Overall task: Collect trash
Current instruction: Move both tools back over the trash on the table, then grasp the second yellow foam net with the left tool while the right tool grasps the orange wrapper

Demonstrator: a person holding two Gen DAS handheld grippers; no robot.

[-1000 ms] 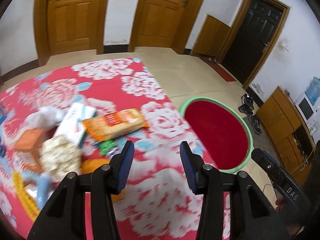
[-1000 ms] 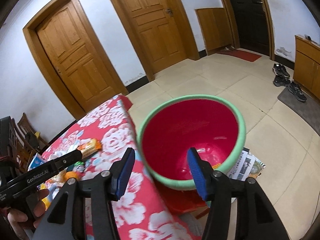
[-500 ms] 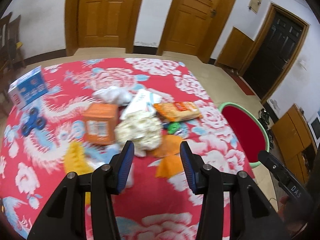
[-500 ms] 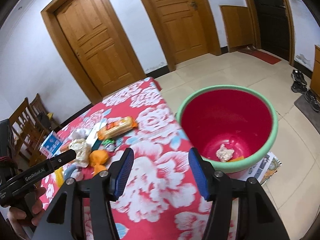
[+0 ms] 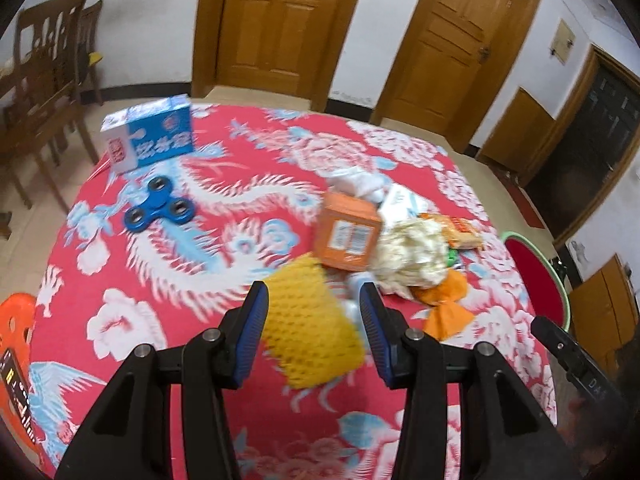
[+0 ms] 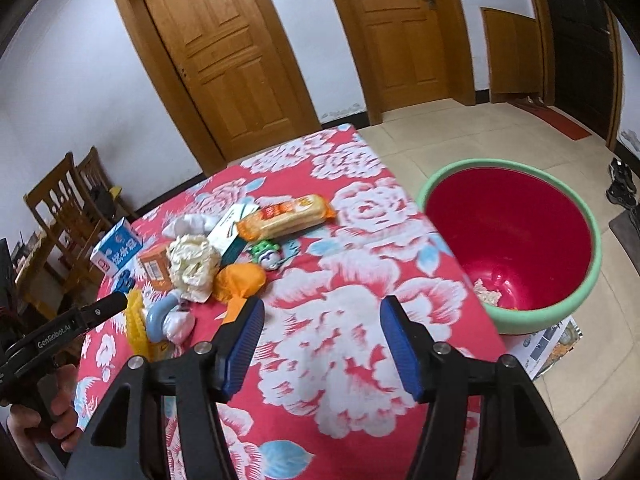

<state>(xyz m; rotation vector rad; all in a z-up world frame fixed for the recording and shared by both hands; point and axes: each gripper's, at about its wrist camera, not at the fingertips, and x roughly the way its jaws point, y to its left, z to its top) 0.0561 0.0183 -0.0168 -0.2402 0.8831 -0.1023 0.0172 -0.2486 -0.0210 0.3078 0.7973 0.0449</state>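
Observation:
A pile of trash lies on the red flowered table (image 5: 168, 320): a yellow foam net (image 5: 312, 324), an orange box (image 5: 347, 236), a crumpled white wad (image 5: 412, 256), orange wrappers (image 5: 444, 300) and a biscuit pack (image 6: 286, 216). My left gripper (image 5: 314, 320) is open, its blue pads on either side of the yellow net (image 6: 136, 320). My right gripper (image 6: 322, 338) is open and empty above the table's near right part. The red bin with a green rim (image 6: 508, 236) stands on the floor right of the table, with scraps at its bottom.
A blue and white carton (image 5: 150, 132) and a blue fidget spinner (image 5: 160, 210) lie at the table's far left. Wooden chairs (image 5: 40, 92) stand left of the table. An orange stool (image 5: 16, 320) is at the near left. Papers (image 6: 552, 344) lie under the bin.
My left gripper swung left from the bin side to the trash pile and now brackets the yellow net. My right gripper drew back from the bin toward the table.

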